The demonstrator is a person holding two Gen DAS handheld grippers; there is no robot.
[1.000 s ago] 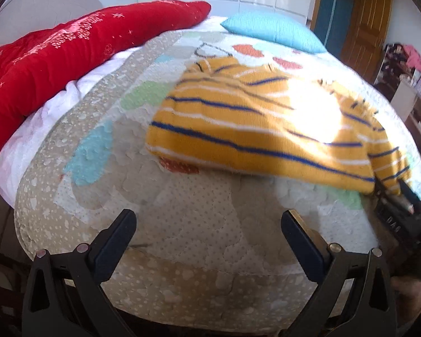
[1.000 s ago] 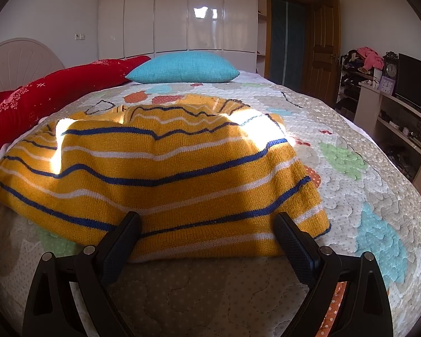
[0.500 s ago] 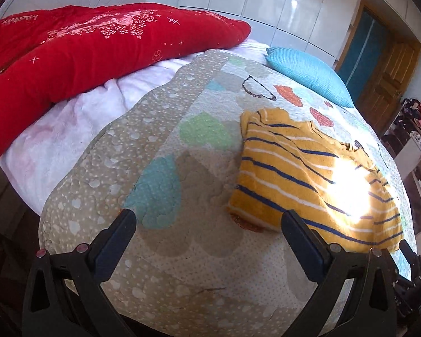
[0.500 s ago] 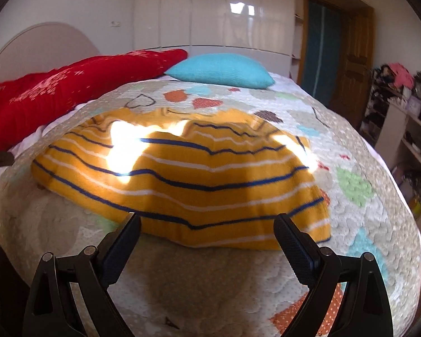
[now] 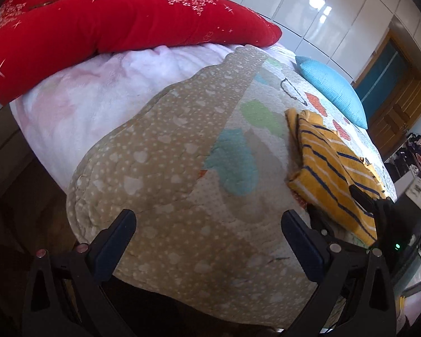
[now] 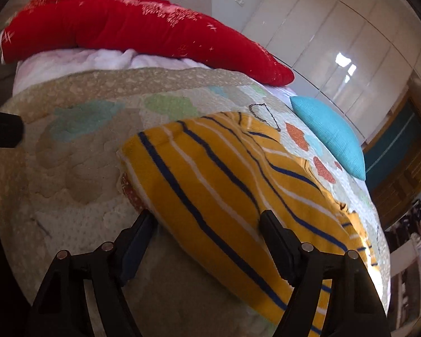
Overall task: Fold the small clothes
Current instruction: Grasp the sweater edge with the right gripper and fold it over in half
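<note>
Both grippers have swung round toward the left side of the bed since the earlier frames; views now tilted, and the right gripper (image 6: 207, 230) has come in on the near-left corner of the yellow striped sweater (image 6: 224, 191).

Right gripper: jaws closing, hem corner of the sweater between them; pads not yet seen pressing on the knit, so no grip confirmed. Left gripper (image 5: 207, 241): jaws apart, nothing between them, hovering over bare quilt (image 5: 160, 168) near the bed's foot edge, well apart from the garment.

Sweater position: lying flat-ish on the quilt, centre-right of the bed, hem toward the foot, neck end toward the blue pillow (image 5: 331, 90). In the left wrist view it shows at far right, w/ the right gripper's black body at its near edge.

Handling, as judged: thick soft knit, light, limp; will drape and sag, no stiffness to hold a fold line. Fuzzy surface, so not slippery; should hold in the pads. Not fragile, though loose knit could snag or stretch if dragged. Best hold: hem corners or shoulder seams, both layers pinched, one gripper per corner.

Surface: padded quilt, beige dotted border, pastel patches; soft, gives under pressure, may grab the knit. Red blanket (image 5: 103, 19) and white sheet (image 5: 84, 101) at the left side.

Room: white glossy wardrobes (image 6: 336, 45), wooden door, cluttered shelving at right.
</note>
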